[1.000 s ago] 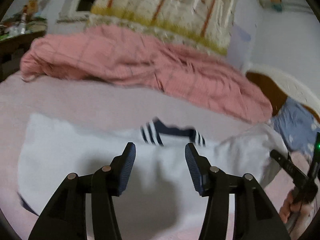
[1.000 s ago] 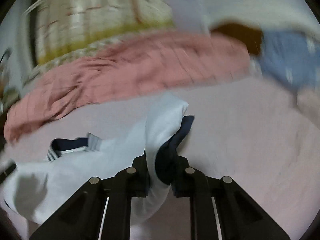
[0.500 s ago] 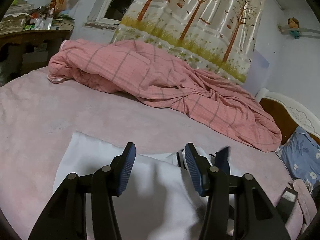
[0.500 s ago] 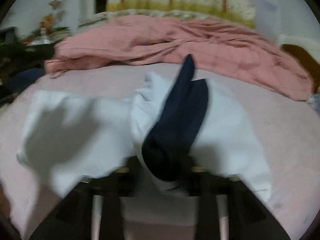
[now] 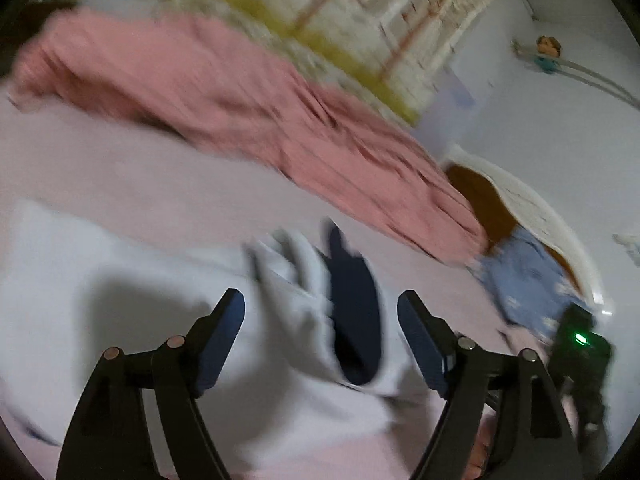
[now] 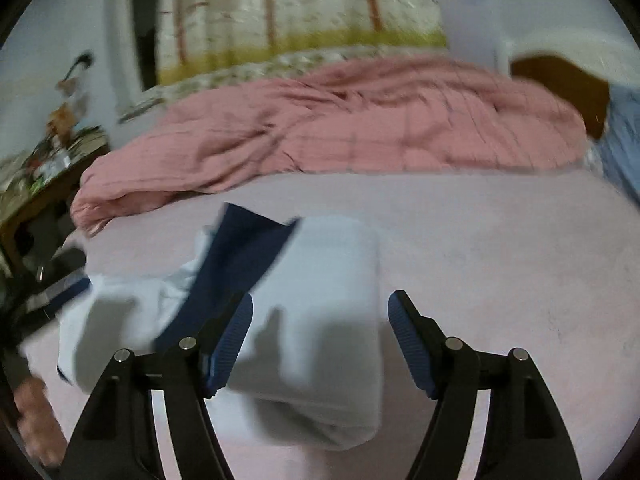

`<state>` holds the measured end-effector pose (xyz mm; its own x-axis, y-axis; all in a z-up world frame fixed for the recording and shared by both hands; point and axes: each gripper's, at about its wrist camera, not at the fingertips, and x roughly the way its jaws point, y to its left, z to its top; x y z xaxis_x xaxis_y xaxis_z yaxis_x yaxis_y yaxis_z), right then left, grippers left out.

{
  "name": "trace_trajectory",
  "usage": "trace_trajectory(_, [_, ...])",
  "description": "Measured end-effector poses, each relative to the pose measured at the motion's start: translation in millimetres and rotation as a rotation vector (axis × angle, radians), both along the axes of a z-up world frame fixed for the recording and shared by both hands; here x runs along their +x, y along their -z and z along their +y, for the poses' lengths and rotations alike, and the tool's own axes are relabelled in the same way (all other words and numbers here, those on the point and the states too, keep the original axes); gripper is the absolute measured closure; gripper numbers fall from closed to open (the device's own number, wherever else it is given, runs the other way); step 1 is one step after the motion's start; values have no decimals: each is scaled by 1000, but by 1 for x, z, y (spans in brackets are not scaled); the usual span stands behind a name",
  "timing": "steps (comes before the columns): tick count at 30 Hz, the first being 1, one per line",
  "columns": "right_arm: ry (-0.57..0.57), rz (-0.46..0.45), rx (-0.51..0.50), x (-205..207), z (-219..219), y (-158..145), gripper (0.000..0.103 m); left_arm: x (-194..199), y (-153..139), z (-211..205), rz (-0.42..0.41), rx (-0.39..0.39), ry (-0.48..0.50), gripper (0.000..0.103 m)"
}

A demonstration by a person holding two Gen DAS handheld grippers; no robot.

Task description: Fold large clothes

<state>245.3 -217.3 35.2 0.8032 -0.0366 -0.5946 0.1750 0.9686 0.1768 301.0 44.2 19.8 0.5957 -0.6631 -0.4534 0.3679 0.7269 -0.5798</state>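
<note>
A white shirt with navy trim lies spread on the pink bed sheet. A navy-lined sleeve is folded over its middle. My left gripper hovers just above that fold, jaws opening, the fabric seen between the pads but not pressed. In the right wrist view the same shirt shows the navy sleeve lying across it. My right gripper stands over the folded white edge, jaws opening wide, pads clear of the cloth. The picture is blurred by motion.
A crumpled pink checked quilt lies along the far side of the bed below a tree-print curtain. A blue pillow and a wooden headboard are at the right. A cluttered desk stands at the left.
My right gripper, shut on the sleeve a second ago, has carried it over the shirt and let go. My left jaws have spread wider. Both views have swung.
</note>
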Motion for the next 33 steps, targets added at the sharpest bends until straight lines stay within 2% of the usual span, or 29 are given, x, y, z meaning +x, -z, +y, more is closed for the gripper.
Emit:
trace_trajectory(3, [-49,65,116,6,-17,21,30,14,15,-34,63,28,73,25])
trace_trajectory(5, [-151,131,204,9,-22,40,32,21,27,-53,111,46,103,25])
trace_trajectory(7, [-196,130,162,9,-19,42,32,26,37,-68,142,83,104,26])
trace_trajectory(9, [-239,138,141,8,-19,42,32,23,42,-81,127,120,109,64])
trace_trajectory(11, [-211,128,175,5,-25,43,35,12,37,-92,66,189,110,84])
trace_trajectory(12, [-182,124,187,8,-28,44,36,2,32,-91,42,201,101,89])
trace_trajectory(15, [-123,76,146,0,-28,34,37,-24,20,-76,59,102,133,93])
trace_trajectory(18, [-111,15,99,-9,-28,16,37,-39,20,-78,64,164,109,93])
trace_trajectory(20, [-163,24,125,-5,-25,14,37,-29,39,-80,111,215,70,90])
trace_trajectory(21, [-192,49,139,-1,-22,18,37,-24,48,-77,133,206,54,88])
trace_trajectory(23, [-213,125,128,9,-14,34,37,-20,50,-71,139,180,44,75])
trace_trajectory(24, [-206,157,111,12,-12,42,36,-20,50,-71,131,201,30,69])
trace_trajectory(25, [-178,152,79,12,-9,49,34,-22,50,-71,105,231,5,60])
trace_trajectory(26, [-172,143,81,12,-9,50,33,-24,50,-73,74,261,-12,56])
trace_trajectory(30, [-170,122,80,10,-11,46,33,-48,30,-72,-45,328,-71,56])
trace_trajectory(31, [-159,106,67,7,-10,44,33,-59,23,-67,-76,359,-108,47])
trace_trajectory(32, [-155,86,51,5,-8,41,33,-69,18,-59,-91,375,-149,32])
trace_trajectory(33, [-157,45,18,0,-1,33,33,-77,17,-50,-96,378,-183,26])
